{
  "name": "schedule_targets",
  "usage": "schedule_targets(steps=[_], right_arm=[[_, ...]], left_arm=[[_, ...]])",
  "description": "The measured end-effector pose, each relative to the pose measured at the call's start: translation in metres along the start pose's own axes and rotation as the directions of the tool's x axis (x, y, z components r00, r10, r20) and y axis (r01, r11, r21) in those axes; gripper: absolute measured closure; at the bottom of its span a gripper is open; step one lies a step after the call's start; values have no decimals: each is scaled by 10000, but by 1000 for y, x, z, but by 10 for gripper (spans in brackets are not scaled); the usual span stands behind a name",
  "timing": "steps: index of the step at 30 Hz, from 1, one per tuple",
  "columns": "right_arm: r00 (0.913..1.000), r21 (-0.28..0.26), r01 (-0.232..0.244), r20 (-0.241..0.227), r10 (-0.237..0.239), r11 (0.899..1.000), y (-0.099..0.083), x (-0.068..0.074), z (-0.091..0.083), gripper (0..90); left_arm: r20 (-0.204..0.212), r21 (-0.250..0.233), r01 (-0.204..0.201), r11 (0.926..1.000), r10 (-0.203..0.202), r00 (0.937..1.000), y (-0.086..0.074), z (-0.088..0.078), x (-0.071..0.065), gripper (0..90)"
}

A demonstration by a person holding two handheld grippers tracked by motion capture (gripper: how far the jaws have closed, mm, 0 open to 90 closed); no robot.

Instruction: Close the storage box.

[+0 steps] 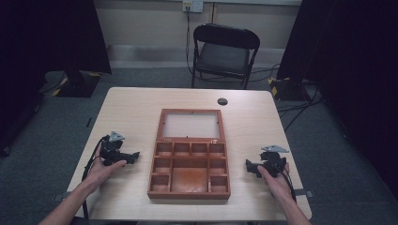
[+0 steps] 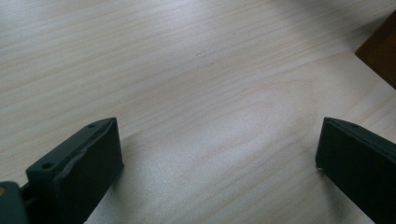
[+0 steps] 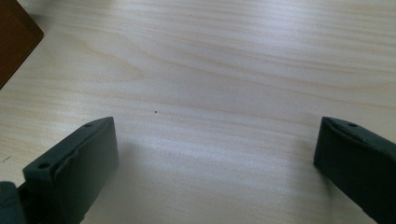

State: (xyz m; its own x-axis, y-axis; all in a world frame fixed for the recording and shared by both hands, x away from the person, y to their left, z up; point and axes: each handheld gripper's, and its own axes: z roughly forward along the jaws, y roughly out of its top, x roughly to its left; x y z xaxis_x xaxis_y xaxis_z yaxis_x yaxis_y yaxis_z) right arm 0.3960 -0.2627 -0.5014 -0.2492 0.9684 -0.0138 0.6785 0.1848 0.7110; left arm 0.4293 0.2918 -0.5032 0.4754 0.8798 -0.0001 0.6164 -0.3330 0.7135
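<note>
The left hand-held gripper rests at the frame's lower left and the right hand-held gripper at lower right, both spread wide over bare table, holding nothing. Between them, about equally near each, the open wooden box lies at centre, its long axis running toward the top of the frame.
</note>
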Motion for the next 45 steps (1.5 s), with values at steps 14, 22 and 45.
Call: schedule_targets(steps=[14, 22, 45], right_arm=[[9992, -29, -288, -281, 287, 9996, 8, 4, -7, 121], [9972, -574, -550, -544, 519, 9968, 17, 4, -12, 149], [9804, -847, -30, -1967, -138, 9964, 84, 25, -3, 200]], left_arm=[[144, 334, 407, 9986, -412, 9990, 6, -8, 1, 193], [422, 185, 655, 9977, -662, 9969, 15, -13, -7, 216], [1550, -622, 355, 9974, -255, 9876, 83, -12, -26, 238]])
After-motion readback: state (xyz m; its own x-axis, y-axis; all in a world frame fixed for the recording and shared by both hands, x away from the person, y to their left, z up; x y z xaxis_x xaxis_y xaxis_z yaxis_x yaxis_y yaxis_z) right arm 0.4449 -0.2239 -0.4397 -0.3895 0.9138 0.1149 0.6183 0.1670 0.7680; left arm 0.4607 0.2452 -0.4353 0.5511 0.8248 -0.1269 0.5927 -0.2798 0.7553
